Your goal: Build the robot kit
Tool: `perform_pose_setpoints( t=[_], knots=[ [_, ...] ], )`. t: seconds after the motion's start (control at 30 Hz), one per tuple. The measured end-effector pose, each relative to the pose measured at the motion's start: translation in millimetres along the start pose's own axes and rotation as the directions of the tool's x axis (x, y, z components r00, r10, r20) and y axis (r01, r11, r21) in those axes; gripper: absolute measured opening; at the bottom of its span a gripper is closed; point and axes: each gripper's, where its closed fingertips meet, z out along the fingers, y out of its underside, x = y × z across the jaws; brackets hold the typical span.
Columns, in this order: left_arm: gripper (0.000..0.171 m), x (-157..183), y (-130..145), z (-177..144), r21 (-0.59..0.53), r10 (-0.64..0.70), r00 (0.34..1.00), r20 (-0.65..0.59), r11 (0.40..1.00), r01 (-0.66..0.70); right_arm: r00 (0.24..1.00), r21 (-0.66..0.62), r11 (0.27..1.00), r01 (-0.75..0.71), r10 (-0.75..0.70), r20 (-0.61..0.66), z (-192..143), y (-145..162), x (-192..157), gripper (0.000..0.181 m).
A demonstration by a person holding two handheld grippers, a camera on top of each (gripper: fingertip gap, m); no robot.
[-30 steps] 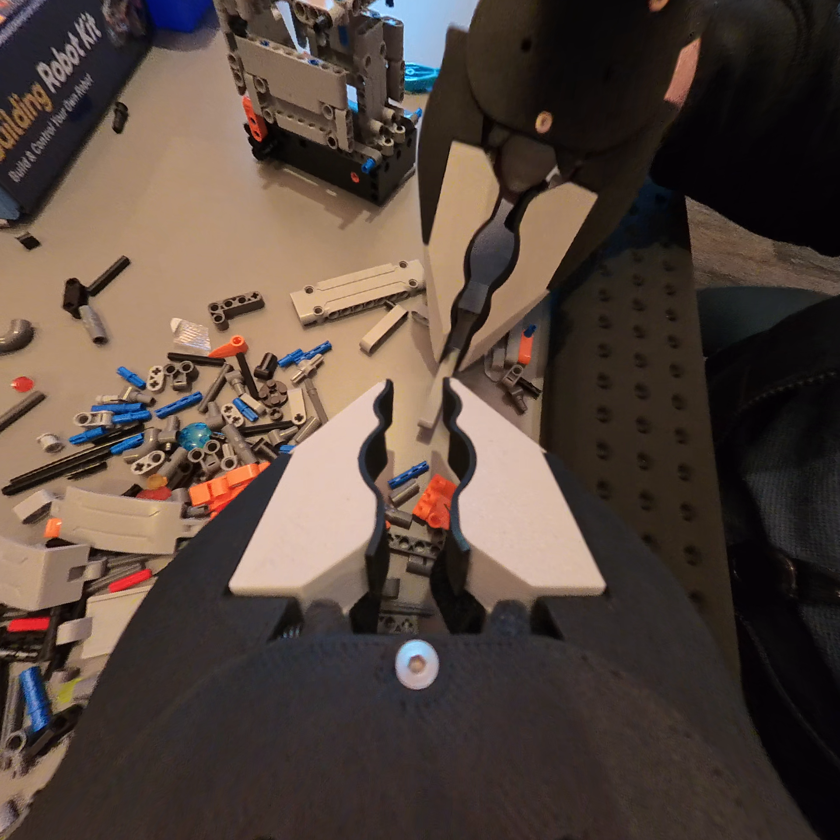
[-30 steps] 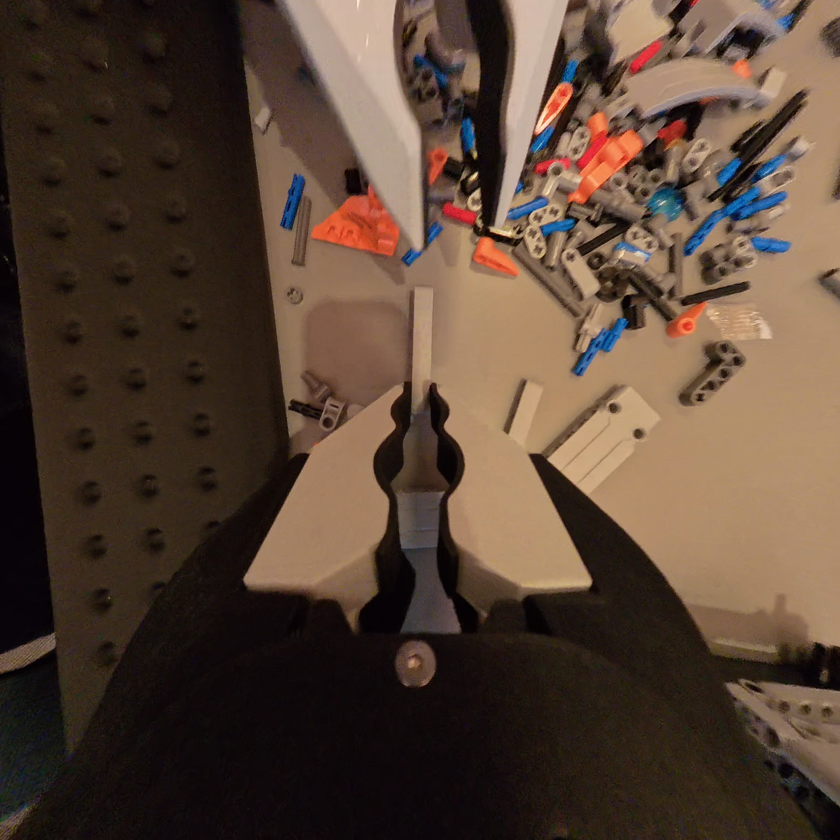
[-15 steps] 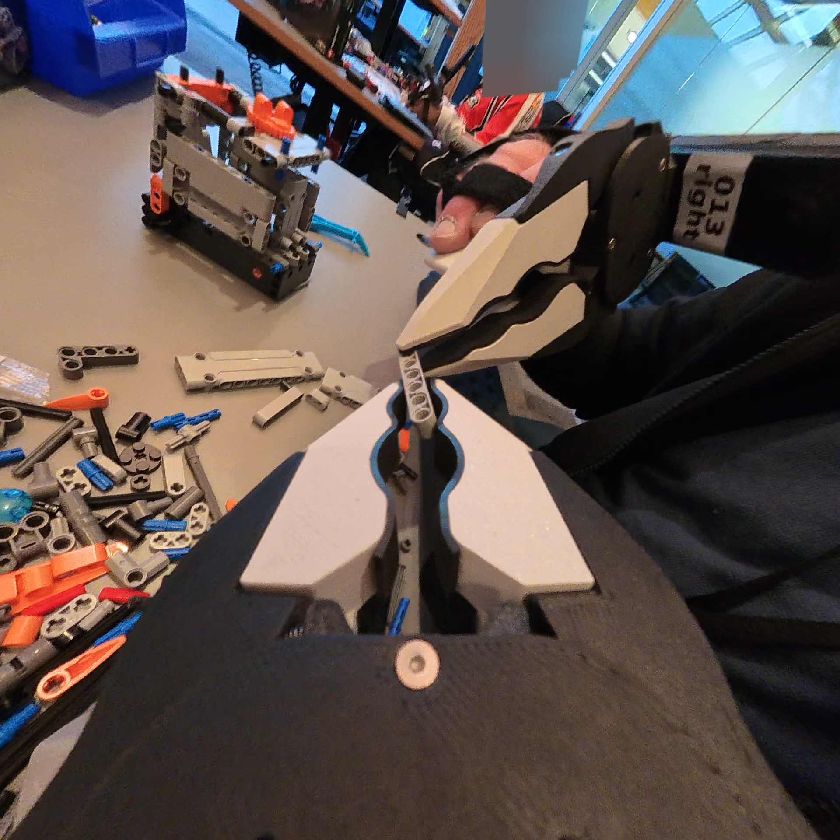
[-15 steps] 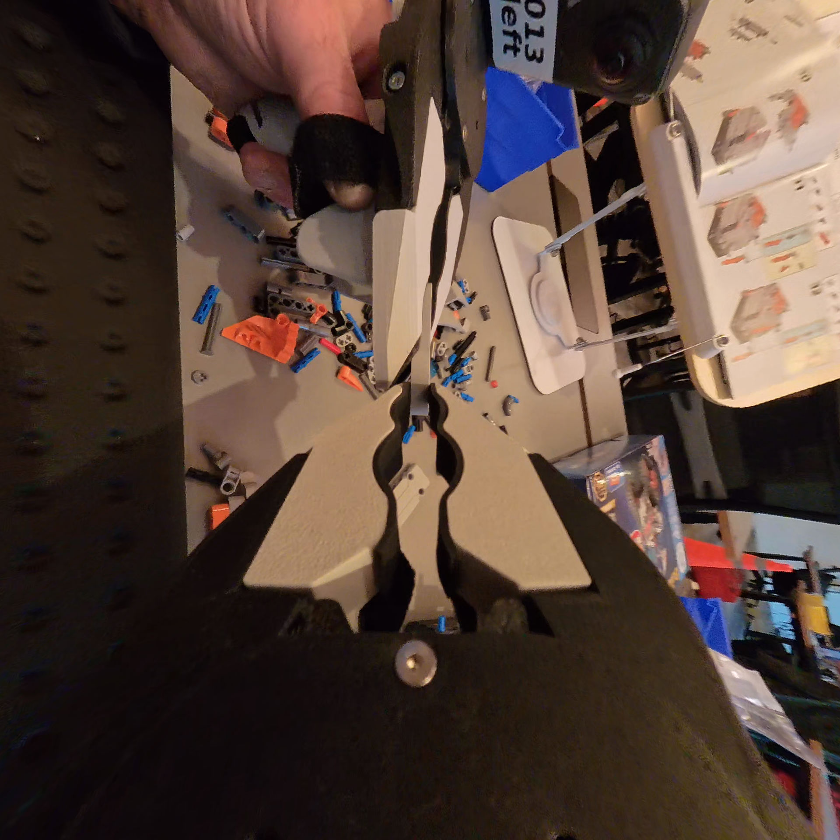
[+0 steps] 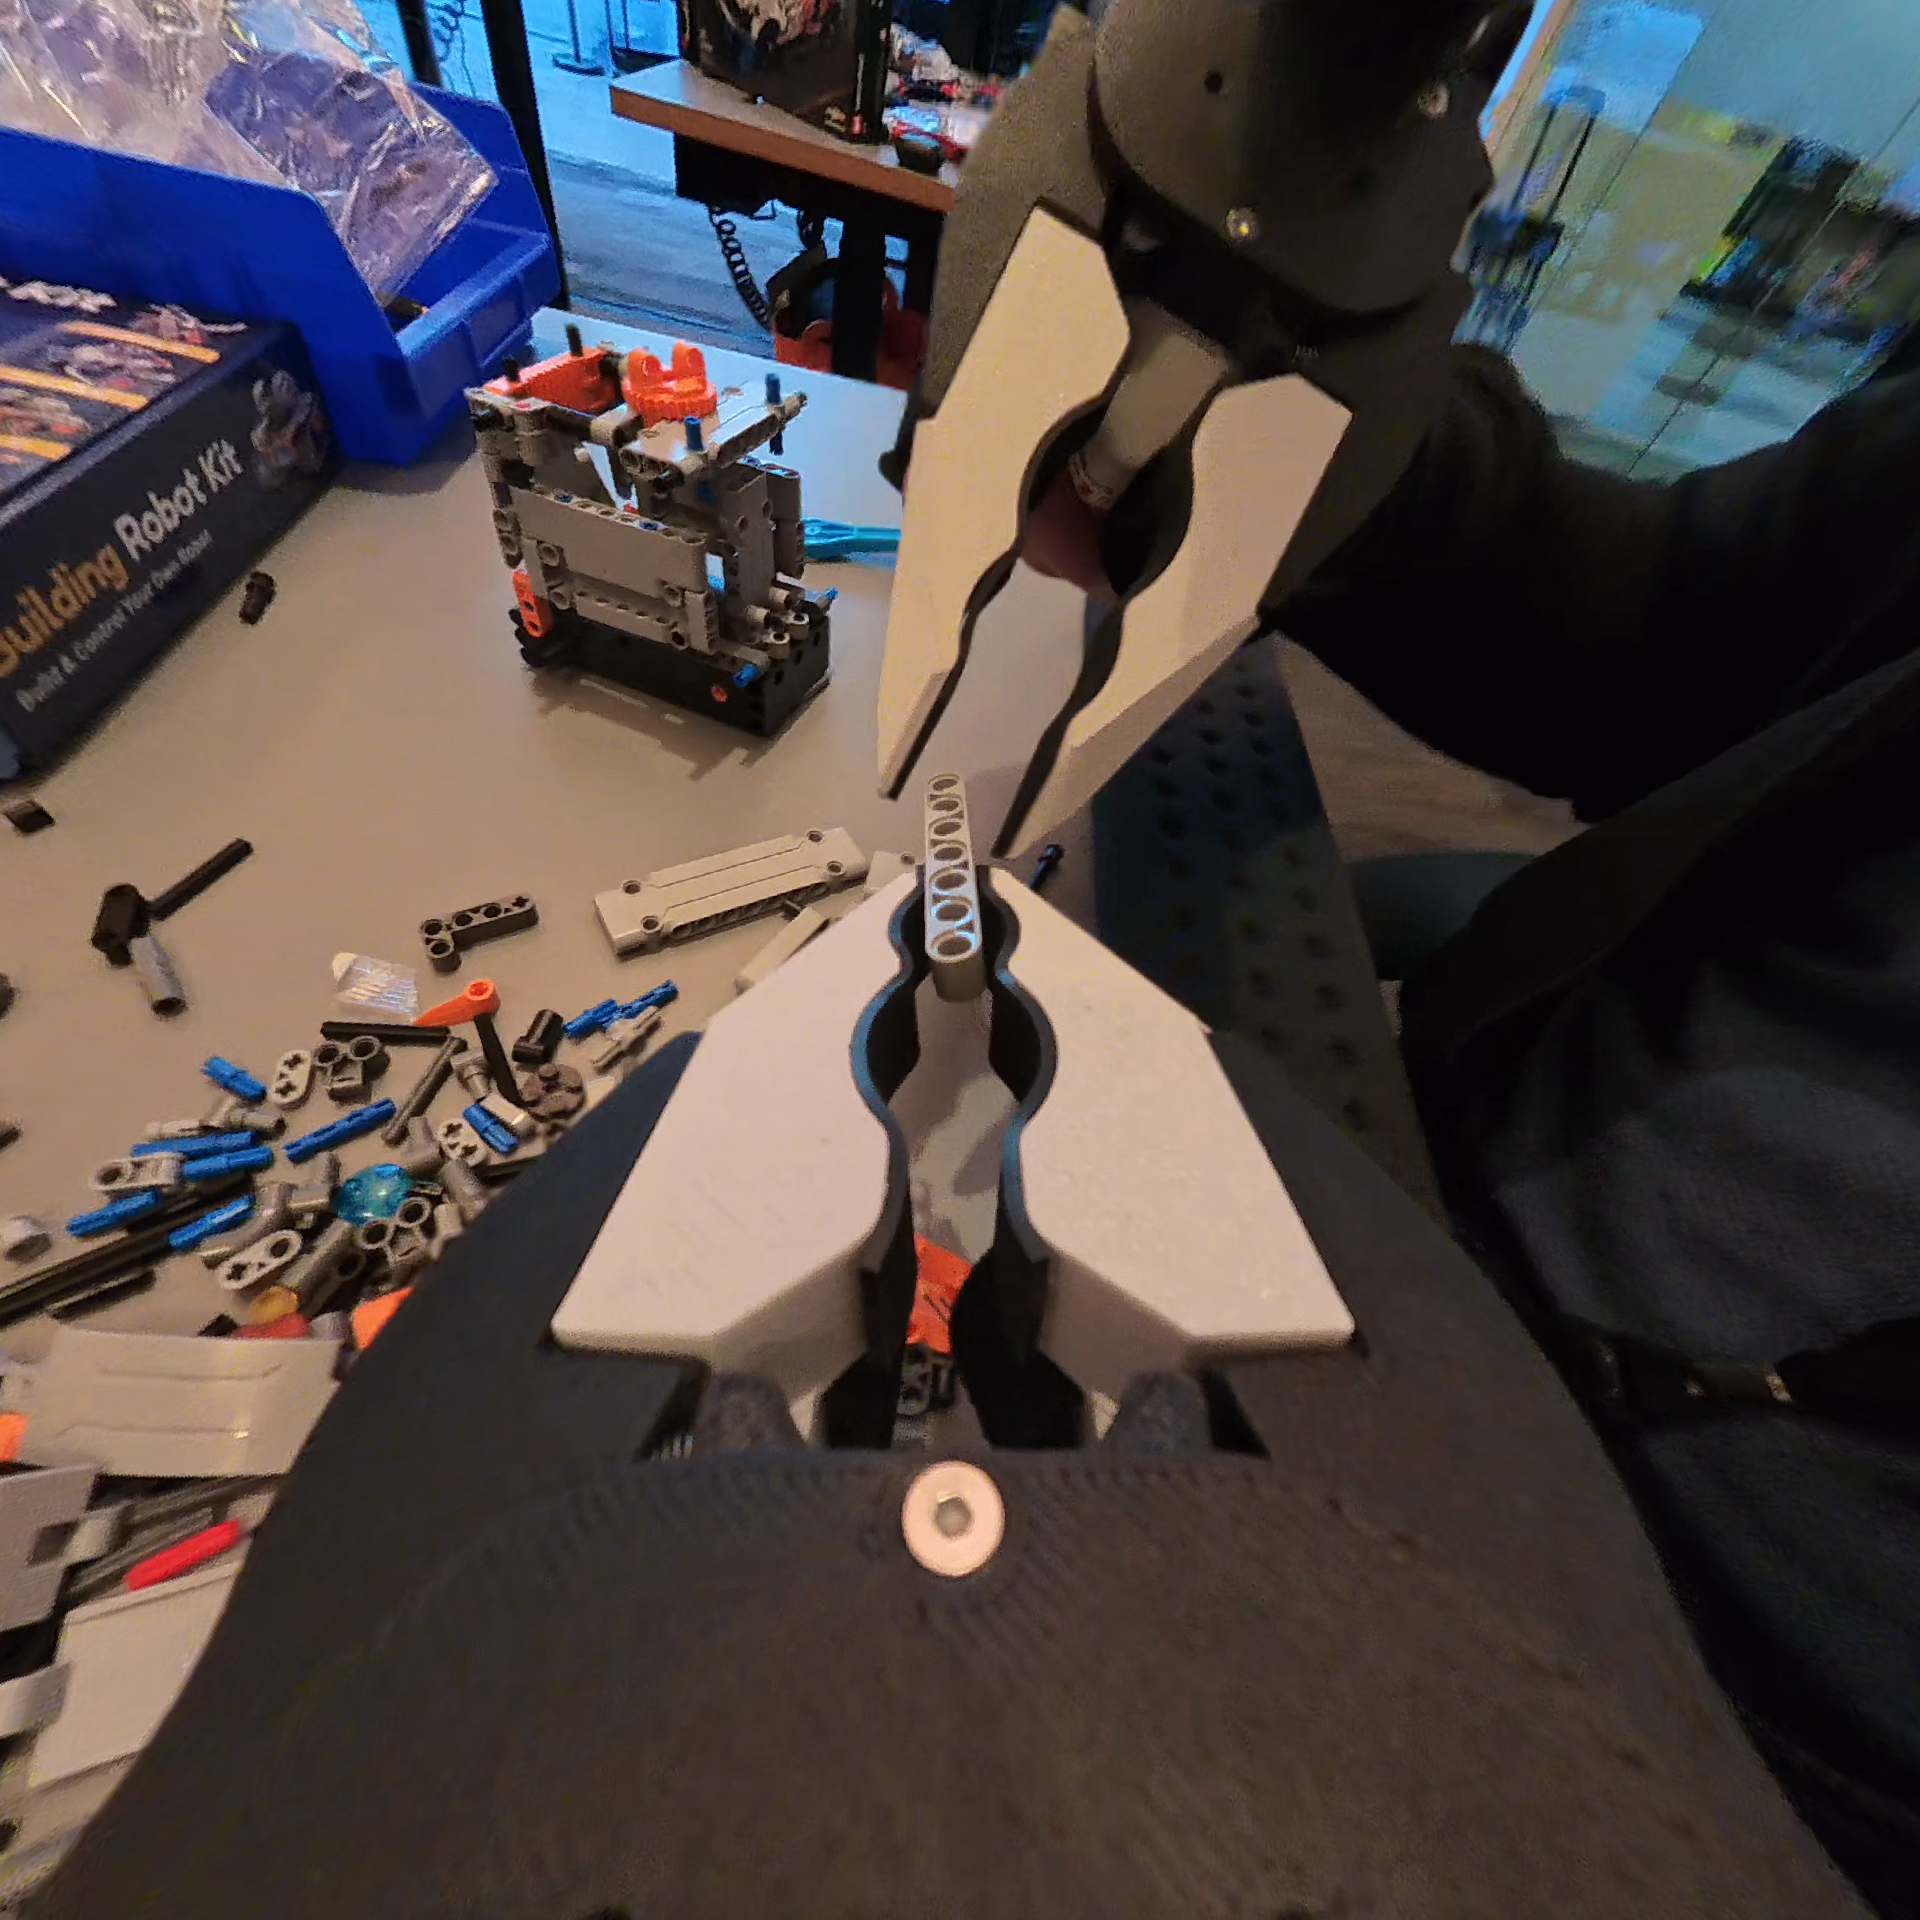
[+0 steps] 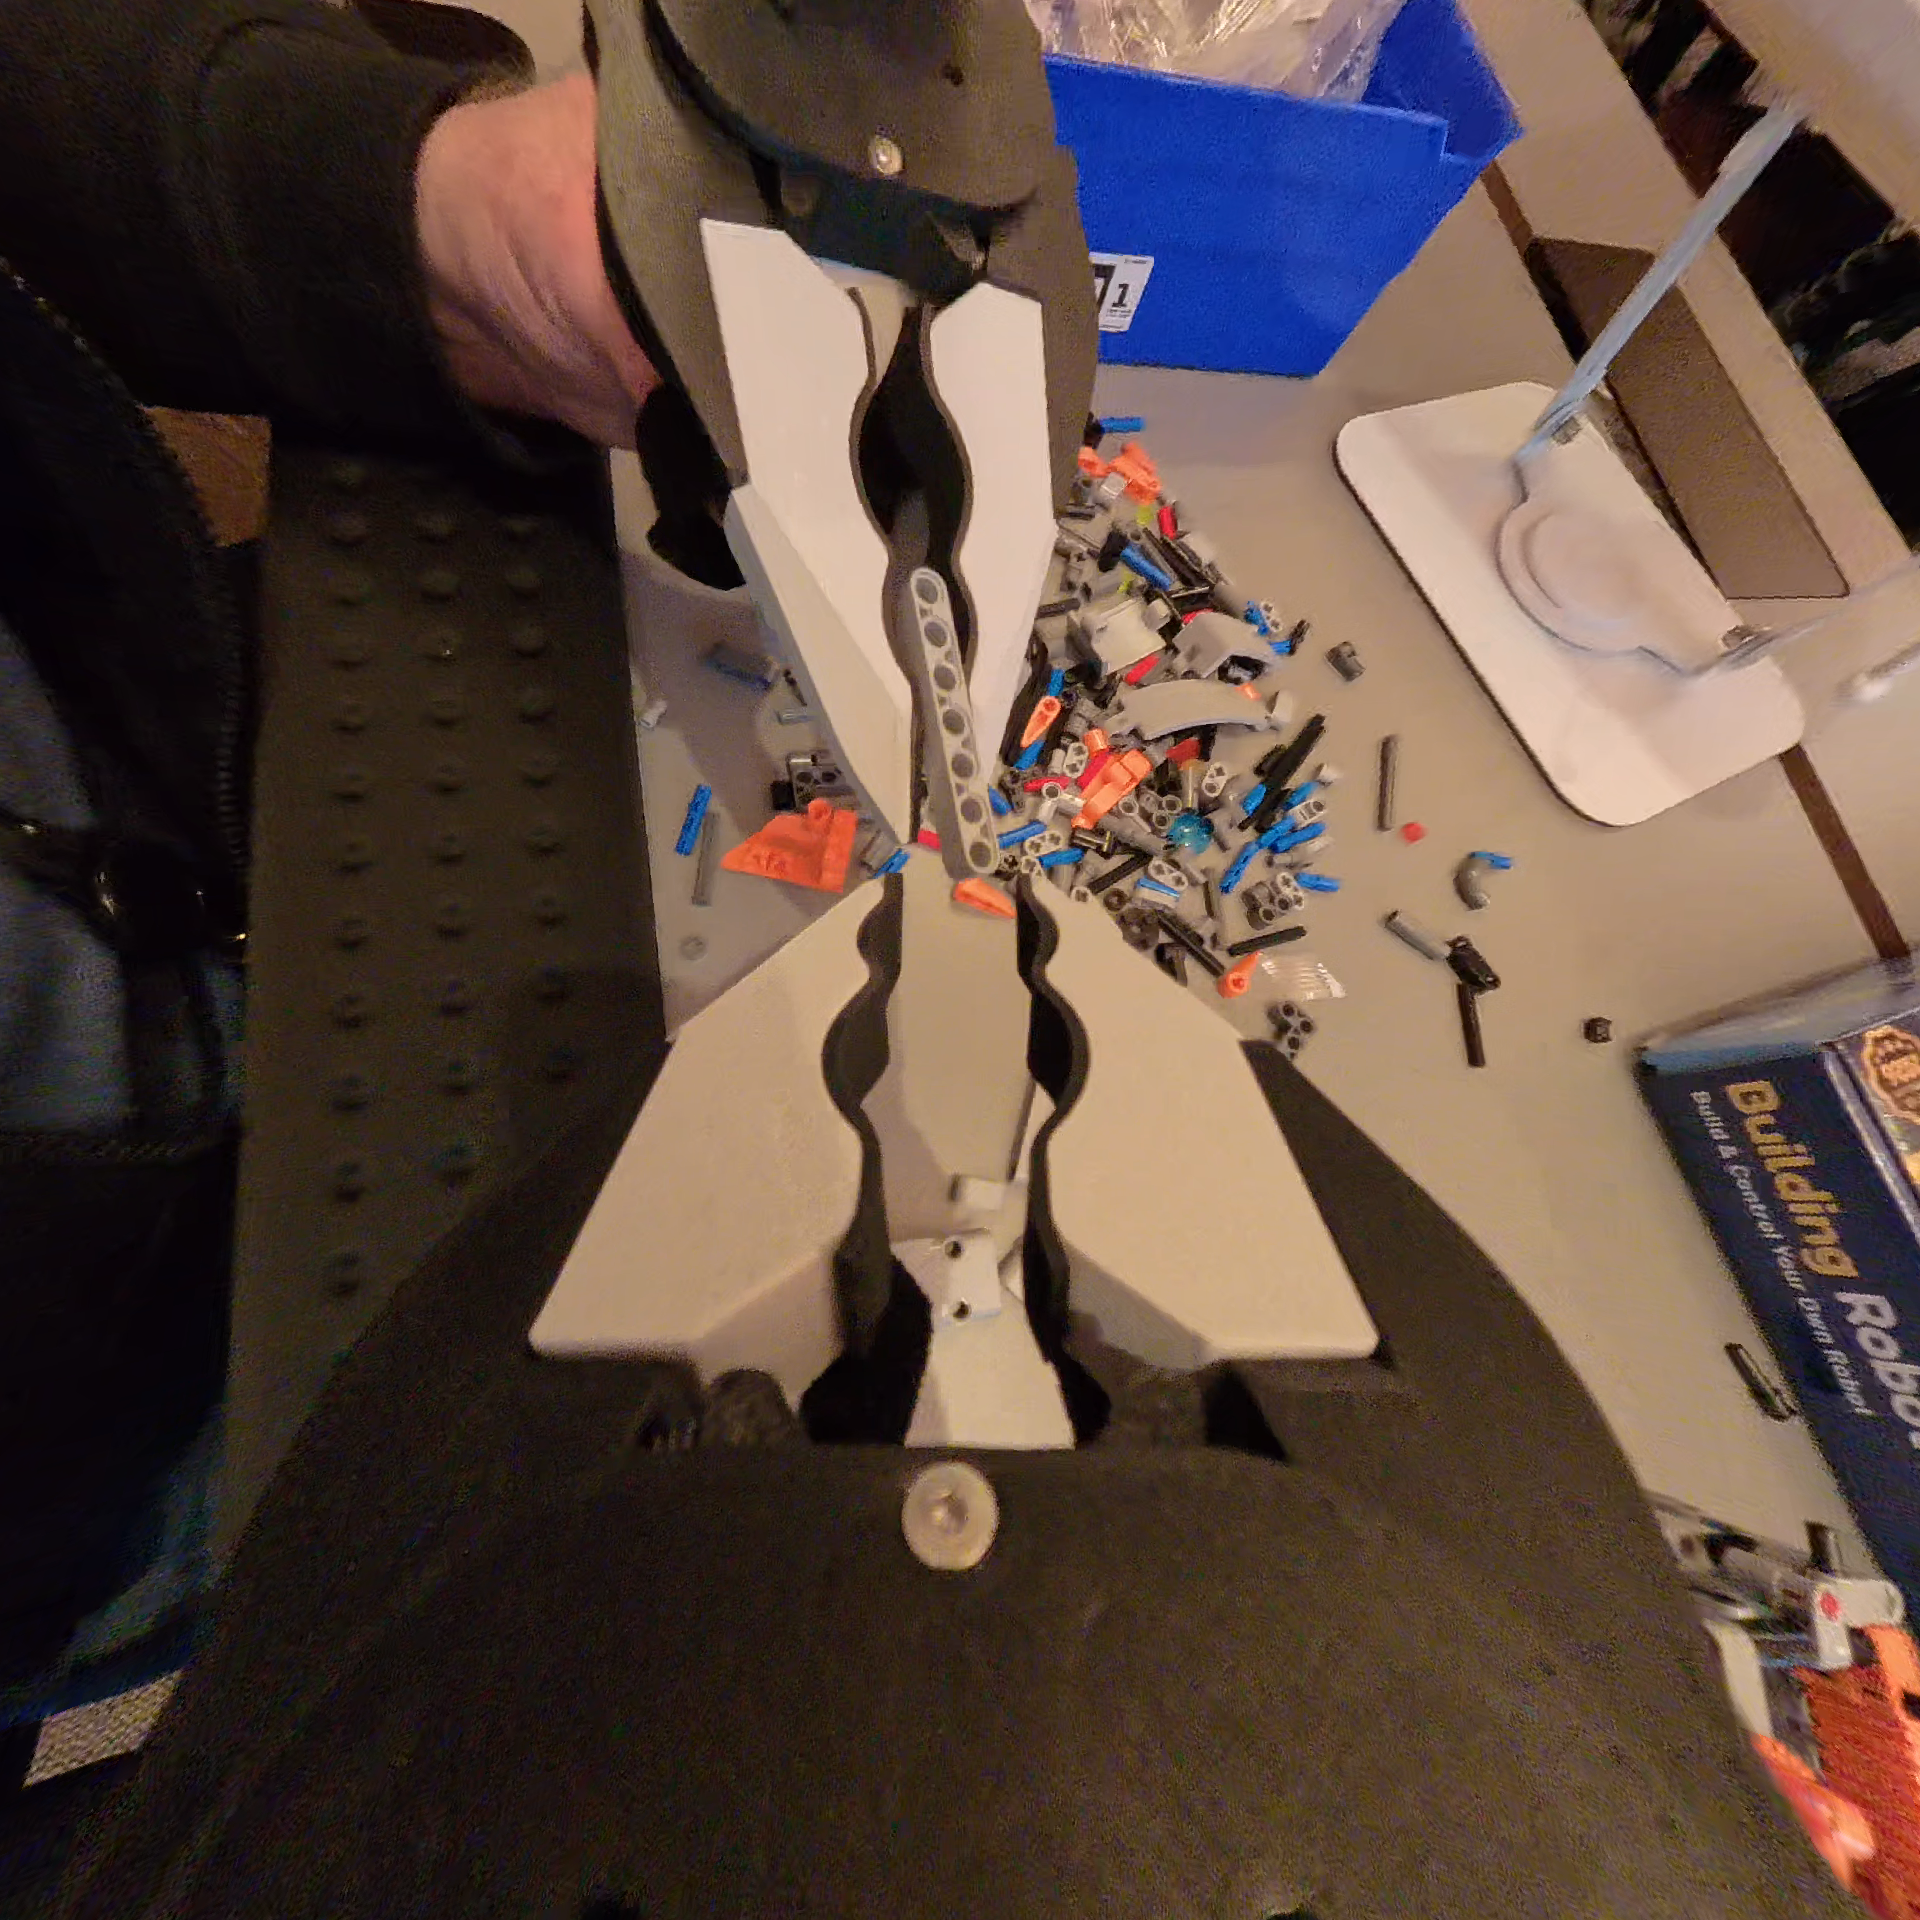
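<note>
Left gripper (image 5: 951, 883): black body, pale grey fingers lined in black.
Right gripper (image 6: 956, 894): same black body, pale grey fingers, black lining.
Beam (image 5: 951, 904): light grey, a row of round holes along its length.
Table (image 5: 364, 748): plain pale grey.
Loose parts (image 6: 1164, 790): mixed blue, orange, black, grey and red; one translucent turquoise ball.
Wedge piece (image 6: 795, 847): orange.
Studded plate (image 6: 416, 779): dark grey, regular grid of raised studs.
Model (image 5: 655, 561): grey panels, black base, orange top parts, blue pins.
Bin (image 6: 1247, 239): bright blue.
Box (image 5: 125, 520): dark navy, white and yellow lettering.
Stand base (image 6: 1538, 644): white.
Sleeve (image 5: 1610, 582): black.
</note>
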Motion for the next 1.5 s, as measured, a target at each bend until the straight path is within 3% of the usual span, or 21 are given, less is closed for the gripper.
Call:
perform_pose_setpoints(
  t=[0.07, 0.2, 0.37, 0.53, 0.67, 0.97, 1.03, 1.3, 1.5],
  knots=[
    [0.004, 0.7, 3.7, 2.6, -0.037, 0.069, 0.997, 0.028, 0.997, -0.068, 1.000, -0.024, 1.000, -0.005, 0.006, 0.026, 2.8, 5.3, -2.9, 0.007],
    [0.005, -0.1, 8.8, 5.6, -0.077, 0.130, 0.990, 0.059, 0.989, -0.125, 0.998, -0.033, 0.999, -0.014, 0.016, 0.054, 4.4, 10.5, -6.6, 0.000],
    [0.005, 0.3, 5.6, 3.6, -0.066, 0.160, 0.985, 0.067, 0.986, -0.155, 0.998, -0.003, 1.000, -0.027, 0.027, 0.051, 1.5, 7.5, -6.6, 0.000],
    [0.004, 4.3, 0.2, 2.0, -0.045, 0.201, 0.977, 0.070, 0.979, -0.199, 0.993, 0.019, 0.995, -0.098, 0.096, 0.067, -1.7, 6.5, -3.6, 0.022],
    [0.004, 6.6, 3.7, 5.1, -0.072, 0.240, 0.968, 0.074, 0.969, -0.235, 0.993, 0.003, 0.998, -0.066, 0.065, 0.094, 2.1, 9.1, -12.8, 0.000],
    [0.004, 6.3, -2.2, 0.4, -0.043, 0.250, 0.964, 0.091, 0.968, -0.247, 0.986, 0.076, 0.988, -0.135, 0.127, 0.104, -6.0, 0.2, -6.5, 0.000],
    [0.004, 6.2, -3.1, -0.1, -0.039, 0.250, 0.964, 0.095, 0.968, -0.248, 0.984, 0.064, 0.986, -0.153, 0.147, 0.100, -7.1, 1.6, -4.2, 0.015],
    [0.004, 7.8, -4.1, 0.4, -0.034, 0.262, 0.960, 0.096, 0.965, -0.260, 0.984, 0.043, 0.987, -0.152, 0.147, 0.105, -4.0, 4.7, -7.8, 0.029],
    [0.004, 9.2, -4.4, 1.0, -0.032, 0.269, 0.959, 0.094, 0.963, -0.267, 0.988, 0.038, 0.991, -0.128, 0.125, 0.088, -2.5, 5.0, -6.6, 0.010]
  ],
)
